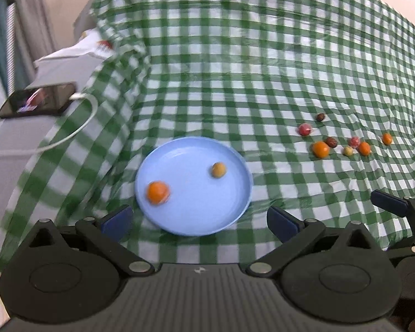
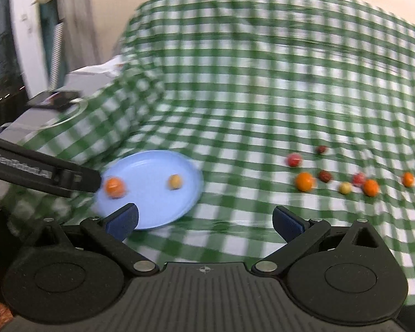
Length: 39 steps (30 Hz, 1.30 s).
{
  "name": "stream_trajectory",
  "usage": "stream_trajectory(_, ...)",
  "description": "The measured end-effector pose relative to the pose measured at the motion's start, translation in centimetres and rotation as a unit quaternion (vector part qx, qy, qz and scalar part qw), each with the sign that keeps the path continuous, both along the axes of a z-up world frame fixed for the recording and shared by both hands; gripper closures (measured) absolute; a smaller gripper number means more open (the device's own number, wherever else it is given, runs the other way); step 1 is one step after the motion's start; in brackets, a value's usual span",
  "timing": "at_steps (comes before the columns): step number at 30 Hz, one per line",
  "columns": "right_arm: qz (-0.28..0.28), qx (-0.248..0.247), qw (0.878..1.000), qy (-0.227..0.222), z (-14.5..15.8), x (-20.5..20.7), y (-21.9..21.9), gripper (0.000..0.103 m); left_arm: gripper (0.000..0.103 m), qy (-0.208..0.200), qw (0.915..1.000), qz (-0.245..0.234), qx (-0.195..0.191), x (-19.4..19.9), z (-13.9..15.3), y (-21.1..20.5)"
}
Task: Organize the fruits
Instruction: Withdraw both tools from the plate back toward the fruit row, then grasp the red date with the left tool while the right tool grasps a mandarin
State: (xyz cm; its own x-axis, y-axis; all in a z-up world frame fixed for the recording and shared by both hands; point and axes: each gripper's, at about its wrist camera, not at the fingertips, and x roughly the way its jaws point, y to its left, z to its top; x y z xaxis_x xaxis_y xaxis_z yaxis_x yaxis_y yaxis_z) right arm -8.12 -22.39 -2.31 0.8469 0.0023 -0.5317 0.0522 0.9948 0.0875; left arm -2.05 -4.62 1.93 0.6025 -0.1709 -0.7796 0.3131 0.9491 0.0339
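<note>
Left wrist view shows both our grippers [image 1: 199, 222] [image 2: 204, 221] spread wide and empty, so careless reaching could roll the orange [image 1: 157, 192] off the plate [image 1: 235, 207]

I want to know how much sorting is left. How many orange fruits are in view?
4. One lies on the blue plate, near its left side. Three lie on the checked cloth to its right: the nearest, a middle one, the farthest right. None seems hidden.
</note>
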Motion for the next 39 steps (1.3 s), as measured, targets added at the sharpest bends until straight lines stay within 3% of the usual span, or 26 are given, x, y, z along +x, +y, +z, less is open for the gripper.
stream_trajectory(6,-0.087,0.005,0.996,-0.001,-1.4,0.3,-6.3,0.001,0.000,0.002,0.9987,-0.050,0.005,2.3,-0.1,-5.3)
stream_trajectory(13,-0.184,0.018,0.983,-0.003,-3.7,1.9,-13.8,0.001,0.000,-0.009,0.9932,-0.114,0.022,6.1,-1.0,-13.0)
stream_trajectory(24,-0.279,-0.003,0.960,-0.019,-8.1,9.1,-23.5,0.003,0.000,0.000,0.9823,-0.184,0.032,15.2,-5.0,-25.4)
stream_trajectory(28,-0.275,-0.029,0.961,0.001,-10.1,11.9,-26.3,0.015,0.000,0.017,0.9793,-0.198,0.040,18.7,-7.8,-29.9)
stream_trajectory(30,-0.261,-0.037,0.964,0.011,-11.2,13.0,-27.3,0.031,0.000,0.028,0.9788,-0.199,0.038,20.2,-9.2,-31.8)
stream_trajectory(32,-0.251,-0.036,0.967,0.019,-12.2,13.9,-28.3,0.039,0.000,0.034,0.9789,-0.197,0.040,21.6,-10.5,-33.7)
stream_trajectory(39,-0.235,-0.017,0.971,0.038,-14.8,15.5,-29.5,0.039,0.000,0.044,0.9736,-0.215,0.060,24.3,-14.3,-38.5)
